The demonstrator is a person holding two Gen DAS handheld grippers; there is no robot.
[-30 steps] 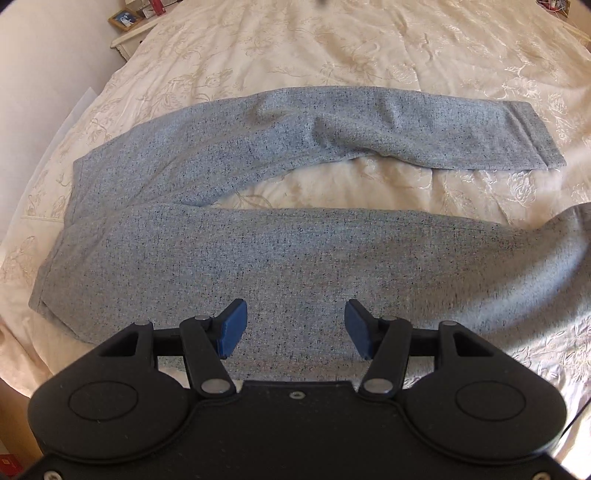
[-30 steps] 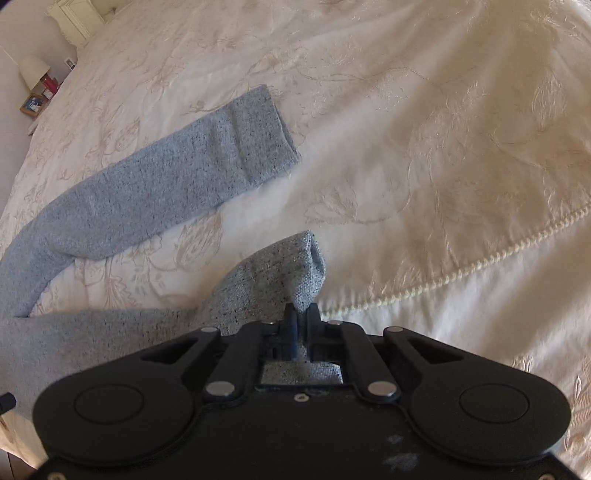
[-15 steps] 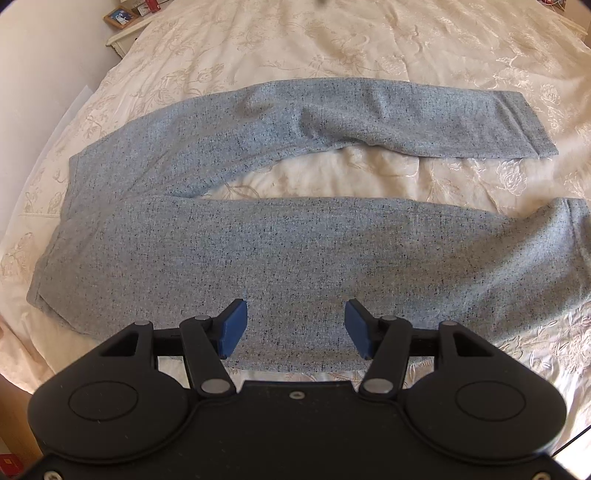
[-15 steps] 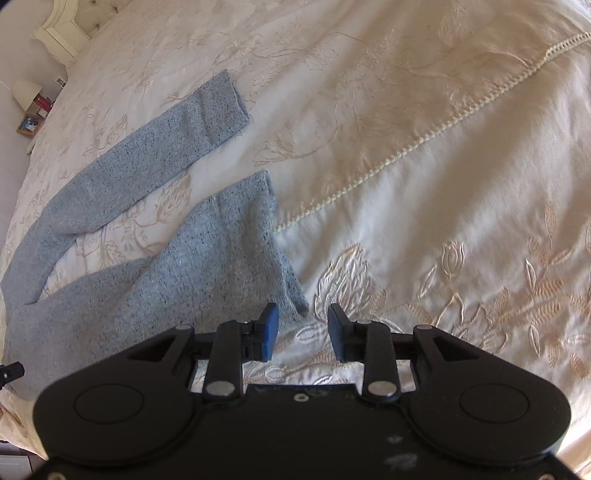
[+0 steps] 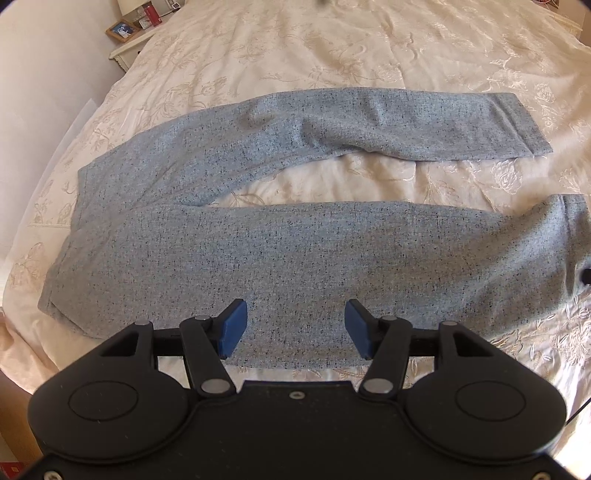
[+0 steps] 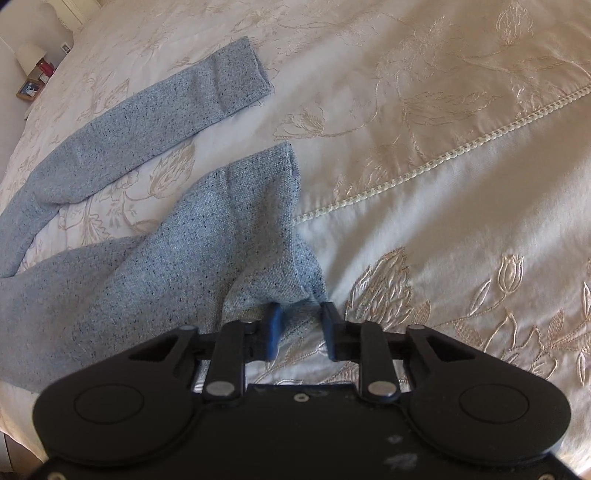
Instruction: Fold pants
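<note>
Grey speckled pants lie flat on the bed, waist at the left, both legs running right and spread apart. My left gripper is open and empty, hovering over the near leg's front edge around mid-length. In the right wrist view the near leg ends in a cuff whose near corner lies between the fingers of my right gripper. The right gripper is open around that cuff corner. The far leg lies beyond.
A cream embroidered bedspread covers the bed, with a corded seam to the right of the cuffs. A nightstand with a photo frame and lamp stands at the far left. The bed's edge runs along the left side.
My right gripper let go of the near leg's cuff, which dropped flat, then moved back so its open fingers sit around the cuff corner. The left gripper stayed open and rose slightly.
</note>
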